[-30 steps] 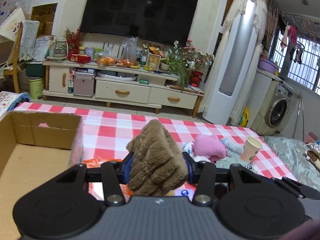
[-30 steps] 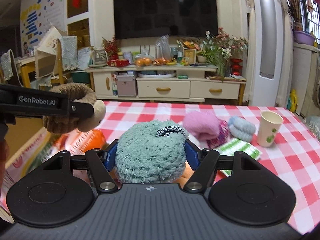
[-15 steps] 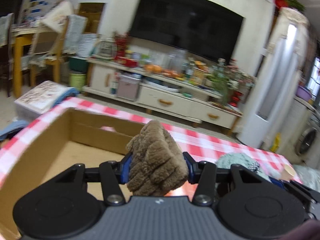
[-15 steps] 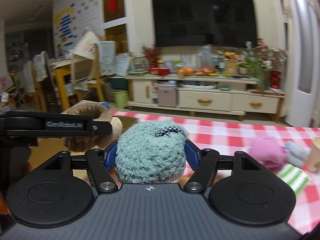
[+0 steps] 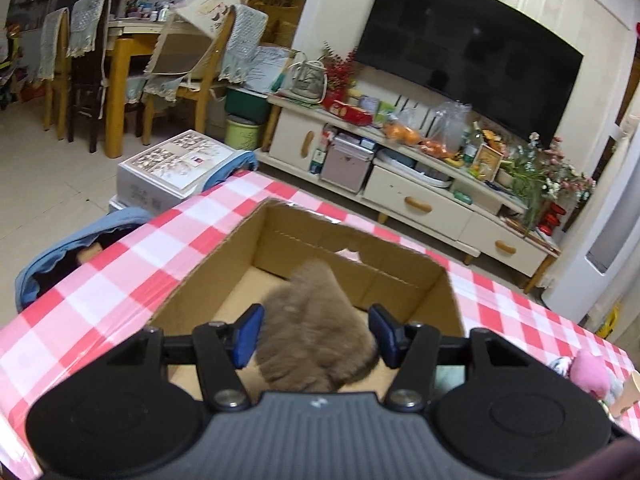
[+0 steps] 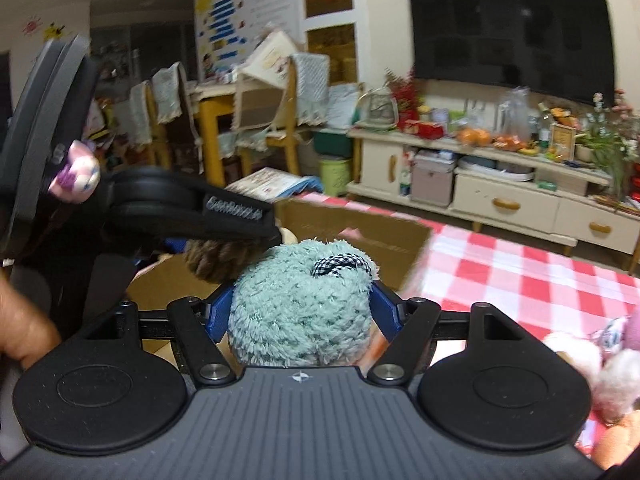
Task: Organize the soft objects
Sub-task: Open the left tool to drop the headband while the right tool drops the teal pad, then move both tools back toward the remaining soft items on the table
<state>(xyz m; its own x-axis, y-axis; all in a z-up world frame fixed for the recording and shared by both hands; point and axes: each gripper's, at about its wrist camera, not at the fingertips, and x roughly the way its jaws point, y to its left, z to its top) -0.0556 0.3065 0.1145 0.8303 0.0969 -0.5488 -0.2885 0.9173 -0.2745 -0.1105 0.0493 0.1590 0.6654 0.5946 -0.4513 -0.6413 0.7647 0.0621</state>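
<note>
My left gripper (image 5: 316, 334) hangs over an open cardboard box (image 5: 352, 248) on the checked table. A brown fuzzy soft item (image 5: 316, 320) sits blurred between its blue pads (image 5: 248, 334). The jaws are opening and the pads stand slightly off the item. In the right wrist view my right gripper (image 6: 302, 310) holds a teal fuzzy soft item (image 6: 300, 300) with a checked patch, just short of the box (image 6: 360, 236). Its jaws are opening, though the pads still touch the item. The left gripper (image 6: 236, 216) crosses that view, with the brown item (image 6: 216, 260) beneath it.
The red-and-white checked tablecloth (image 5: 120, 264) surrounds the box. A pink plush (image 5: 590, 372) and a paper cup (image 5: 628, 392) lie at the right, and more plush toys (image 6: 600, 368) by the right gripper. A hand (image 6: 24, 328) shows at left. A TV cabinet stands beyond the table.
Both grippers swung left from the pile to the box. The left jaws widened and the brown item turned blurred and lower between them. The teal item stays in the right jaws.
</note>
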